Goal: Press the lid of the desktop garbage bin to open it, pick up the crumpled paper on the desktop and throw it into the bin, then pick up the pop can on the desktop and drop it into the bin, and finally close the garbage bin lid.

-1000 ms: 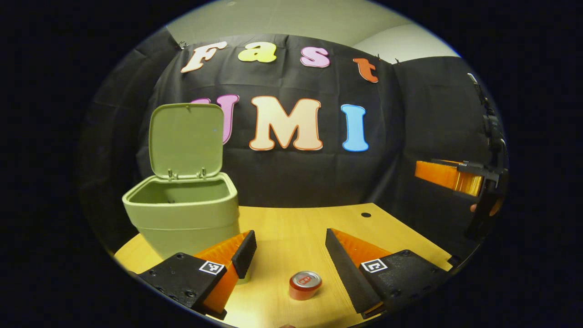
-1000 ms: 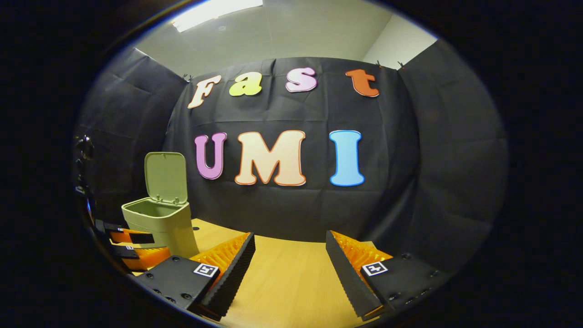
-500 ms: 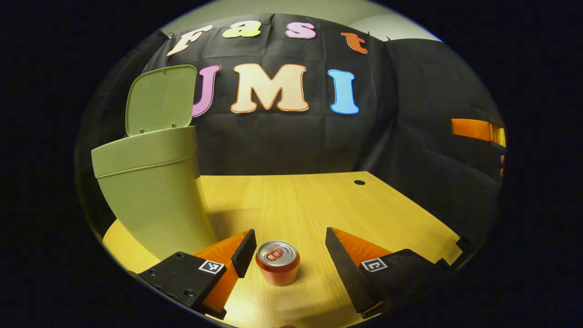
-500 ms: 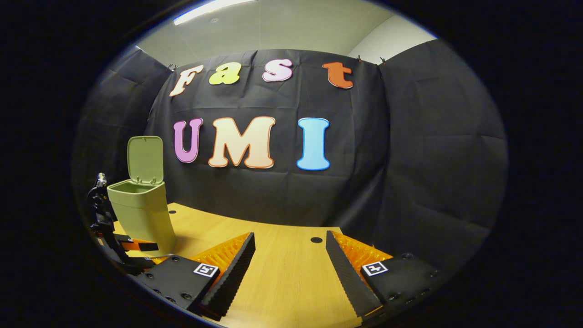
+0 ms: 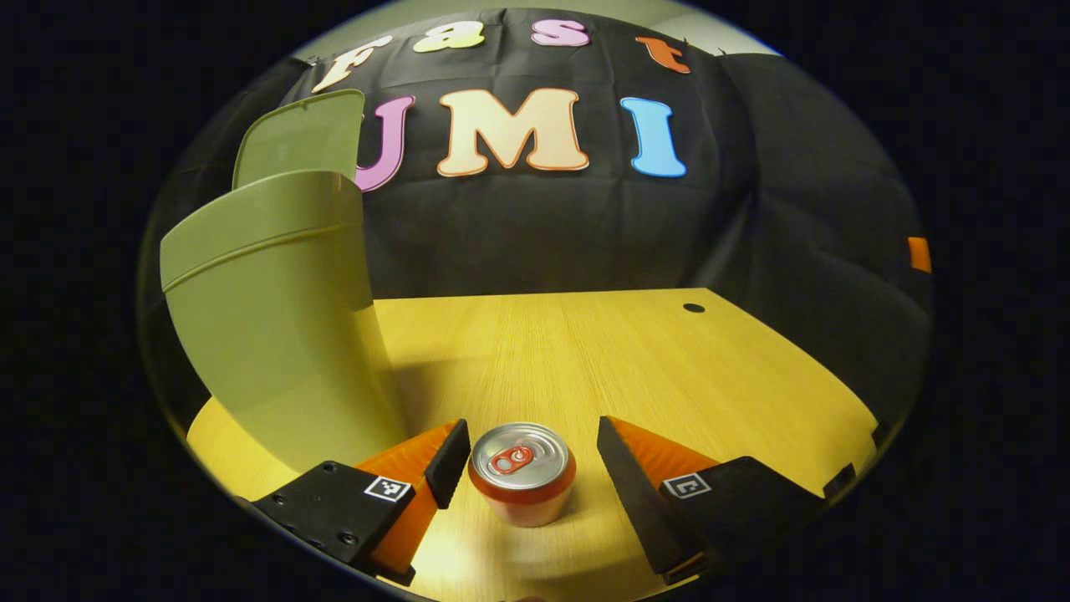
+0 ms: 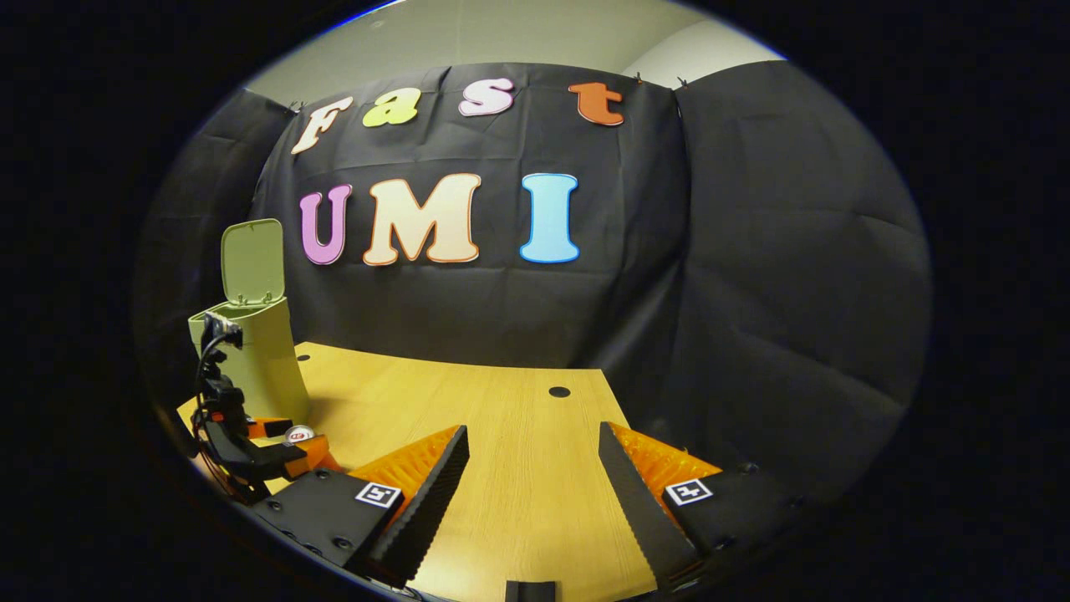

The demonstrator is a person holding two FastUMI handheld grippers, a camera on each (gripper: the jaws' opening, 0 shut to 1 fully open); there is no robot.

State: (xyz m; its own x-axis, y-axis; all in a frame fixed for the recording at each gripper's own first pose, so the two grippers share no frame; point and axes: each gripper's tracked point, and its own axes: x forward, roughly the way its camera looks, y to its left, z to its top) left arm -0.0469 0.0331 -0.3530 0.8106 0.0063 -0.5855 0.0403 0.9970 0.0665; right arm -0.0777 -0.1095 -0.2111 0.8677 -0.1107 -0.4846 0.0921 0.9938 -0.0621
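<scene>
1. The left gripper (image 5: 527,468) has its fingers (image 5: 447,462) spread wide, and the pop can (image 5: 522,472) stands upright on the worktop (image 5: 585,359) between them, touching neither. The can sits nearer the left finger than the right, with a clear gap on each side.

2. Just beyond the left finger, on its outer side, the garbage bin (image 5: 276,326) stands on the worktop with its lid (image 5: 301,138) raised upright behind the rim. Its inside is hidden from this low angle.

3. Farther ahead of the left gripper's fingers, the worktop runs back to the black cloth wall, with a small dark hole (image 5: 693,308) near its far right corner.

4. The right gripper (image 6: 535,493) also has its fingers (image 6: 435,485) spread apart, with bare worktop between them and nothing held.

5. Well off to the left of the right gripper's fingers, in the right gripper view, the left gripper (image 6: 276,447) is low at the worktop, with the pop can's top (image 6: 298,434) seemingly between its fingers, though it is too small there to be sure.

6. Behind that, the garbage bin (image 6: 259,359) stands with its lid (image 6: 252,261) open.
</scene>
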